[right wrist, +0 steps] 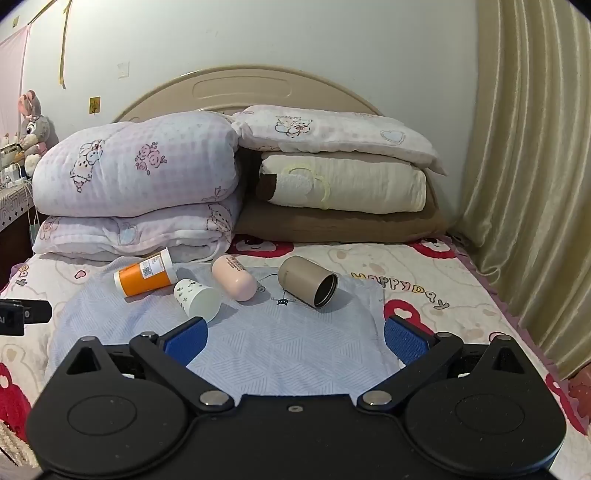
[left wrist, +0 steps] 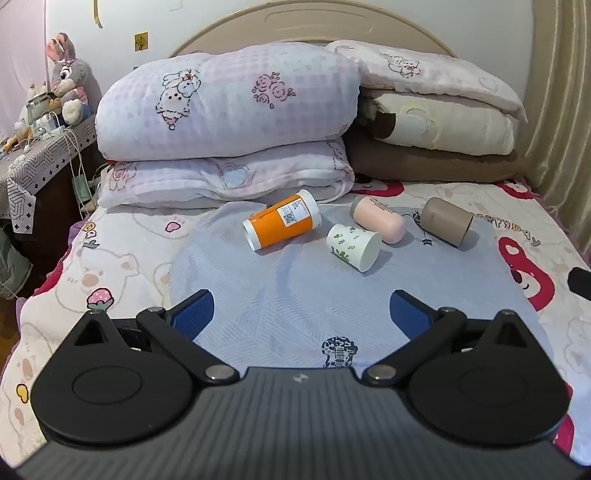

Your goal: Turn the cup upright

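Right gripper (right wrist: 291, 339) wide open, empty, above cloth (right wrist: 258, 350).

a bed (right wrist: 424, 266) with a bear-print sheet fills the room, its curved beige headboard (right wrist: 243, 86) against a pale wall (right wrist: 258, 33). folded pink-checked quilts (right wrist: 136, 166) and cream and brown blankets (right wrist: 343, 192) are stacked at the head. a ribbed beige curtain (right wrist: 528, 147) hangs on the right. on the left, a cluttered bedside table (left wrist: 40, 155) holds a grey plush rabbit (left wrist: 68, 79).

White cup (left wrist: 354, 247) with perhaps green sprigs; orange bottle (left wrist: 282, 223).
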A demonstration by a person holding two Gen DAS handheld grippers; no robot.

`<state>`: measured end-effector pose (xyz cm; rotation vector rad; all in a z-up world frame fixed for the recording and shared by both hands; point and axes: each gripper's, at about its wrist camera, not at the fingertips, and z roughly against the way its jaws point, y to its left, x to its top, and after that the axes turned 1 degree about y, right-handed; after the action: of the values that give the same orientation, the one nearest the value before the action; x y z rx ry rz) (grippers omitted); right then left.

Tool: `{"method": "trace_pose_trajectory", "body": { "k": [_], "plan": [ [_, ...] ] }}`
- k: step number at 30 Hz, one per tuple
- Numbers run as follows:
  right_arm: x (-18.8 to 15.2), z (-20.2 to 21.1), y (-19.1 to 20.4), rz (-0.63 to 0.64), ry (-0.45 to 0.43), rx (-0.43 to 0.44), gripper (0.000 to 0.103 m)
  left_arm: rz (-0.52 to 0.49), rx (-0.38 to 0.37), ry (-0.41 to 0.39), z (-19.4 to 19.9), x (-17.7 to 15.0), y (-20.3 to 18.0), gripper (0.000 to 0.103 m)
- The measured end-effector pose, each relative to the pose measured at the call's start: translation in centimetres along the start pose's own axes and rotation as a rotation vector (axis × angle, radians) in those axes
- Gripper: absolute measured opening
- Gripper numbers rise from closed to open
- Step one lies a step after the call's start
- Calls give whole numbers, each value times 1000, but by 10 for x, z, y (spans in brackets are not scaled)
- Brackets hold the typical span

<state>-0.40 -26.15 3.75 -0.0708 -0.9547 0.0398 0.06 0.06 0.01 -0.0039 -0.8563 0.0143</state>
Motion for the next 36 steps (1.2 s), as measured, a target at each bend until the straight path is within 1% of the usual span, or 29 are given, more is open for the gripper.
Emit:
{"method": "trace_pose_trajectory", "body": {
  "k": [2,8,9,12,19,27,32,36],
  "plan": [
    [0,0,1,5,0,-4,103,-10,-5,-14,1,-1,0,103],
    [-1,-1,2,5,3,-9,103,2,-8,-28,3,-1,5,103],
    [-1,0,2,12,-2,-7,103,-9,2,-29,8,0,-3,103],
    [0,-1,5,11,4,-11,103,-21,39,-30,5,-2,-2,103],
    [0,-6,1,16,10,-8,103,-14,64,-9,0,-6,4,103],
    [0,-5,2,18,6,-7,103,2,68,-16,1,-6,8,103],
    [1,-5,0,4,1,-20,103,28,18,-38,5,-7,12,103],
    [0,-4,0,-2,-7,-17,103,15,29,-55,5,-8,8,103]
  ]
}}
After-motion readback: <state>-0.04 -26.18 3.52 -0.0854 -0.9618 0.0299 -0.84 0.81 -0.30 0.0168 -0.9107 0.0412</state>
